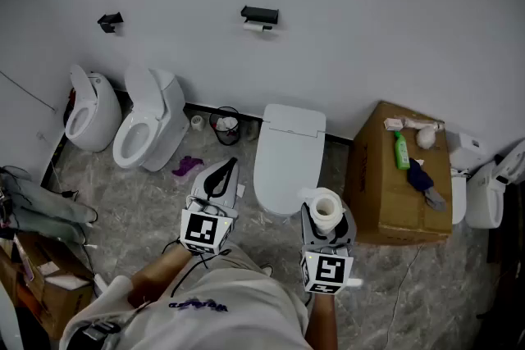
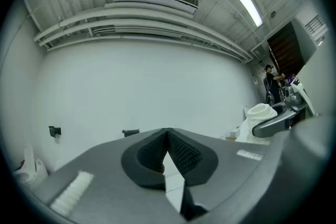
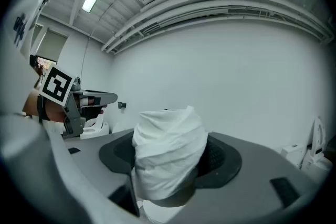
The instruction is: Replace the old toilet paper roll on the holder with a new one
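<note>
Standing upright, a new toilet paper roll (image 3: 168, 155) is being clamped by the right gripper (image 1: 327, 219); its jaws are being kept wide around the roll's sides, with the pads pressed into the paper. The left gripper (image 1: 223, 174) is being held level beside it, jaws fully together with nothing between them. Both grippers are being held near, over the grey marbled floor (image 1: 148, 201), in front of a closed white toilet (image 1: 287, 156). A black wall holder (image 1: 259, 14) is being viewed far off on the white wall, with a small pale roll (image 1: 257, 26) under it, well apart from the new roll. A cardboard box (image 1: 394, 193) is being viewed at right.
</note>
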The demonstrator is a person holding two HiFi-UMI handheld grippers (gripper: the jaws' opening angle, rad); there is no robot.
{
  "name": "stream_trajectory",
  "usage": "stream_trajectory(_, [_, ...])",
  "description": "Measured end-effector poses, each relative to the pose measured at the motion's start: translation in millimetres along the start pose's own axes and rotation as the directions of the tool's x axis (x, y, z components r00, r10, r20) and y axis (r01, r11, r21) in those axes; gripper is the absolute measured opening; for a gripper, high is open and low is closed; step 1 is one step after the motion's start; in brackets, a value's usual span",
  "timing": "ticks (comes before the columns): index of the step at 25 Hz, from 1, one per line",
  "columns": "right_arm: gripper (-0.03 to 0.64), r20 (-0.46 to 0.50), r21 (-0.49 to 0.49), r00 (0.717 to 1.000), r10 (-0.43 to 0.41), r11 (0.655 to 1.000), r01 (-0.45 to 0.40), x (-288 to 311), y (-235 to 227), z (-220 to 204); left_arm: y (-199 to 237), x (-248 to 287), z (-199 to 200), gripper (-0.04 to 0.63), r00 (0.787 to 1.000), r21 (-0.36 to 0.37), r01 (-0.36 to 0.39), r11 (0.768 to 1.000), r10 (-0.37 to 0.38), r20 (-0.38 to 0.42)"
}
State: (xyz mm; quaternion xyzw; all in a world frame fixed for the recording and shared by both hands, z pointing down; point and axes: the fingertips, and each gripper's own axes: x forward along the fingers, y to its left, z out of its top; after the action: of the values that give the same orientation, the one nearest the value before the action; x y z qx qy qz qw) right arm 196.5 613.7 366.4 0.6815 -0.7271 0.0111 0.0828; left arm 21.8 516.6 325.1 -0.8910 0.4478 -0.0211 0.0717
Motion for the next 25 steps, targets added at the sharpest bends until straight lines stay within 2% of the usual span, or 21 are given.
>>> stream_trajectory(5, [0.307, 0.003, 0.003, 1.0, 0.025, 1.0, -0.025, 7.8, 0.2, -1.3, 6.7, 0.6, 2.0, 0.002, 0.999, 0.025, -0.046, 0.999, 0.046, 0.006])
stream_trajectory(12, [0.308, 0.005, 0.032, 0.999, 0.054, 0.998, -0.054, 9.9, 2.6, -2.9, 8.3, -0.9, -2.4, 0.002, 0.998, 0.06, -0.058, 0.997, 0.059, -0.022])
stream_trajectory(17, [0.308, -0.016, 0.033, 0.997, 0.072, 0.997, -0.071, 11.1, 7.5, -9.8, 12.4, -2.8, -8.9, 0.002, 0.997, 0.057, -0.065, 0.996, 0.067, -0.042])
stream_trajectory(22, [0.308, -0.018, 0.023, 0.998, 0.062, 0.998, -0.062, 10.4, 3.5, -11.4, 11.4, -6.9, 9.5, 0.002, 0.997, 0.043, -0.062, 0.997, 0.061, 0.037])
stream_trajectory(25, [0.308, -0.008, 0.02, 0.998, 0.061, 0.998, -0.061, 9.4, 3.6, -8.8, 11.5, -6.9, 14.7, 0.003, 0.997, 0.052, -0.062, 0.997, 0.06, 0.042])
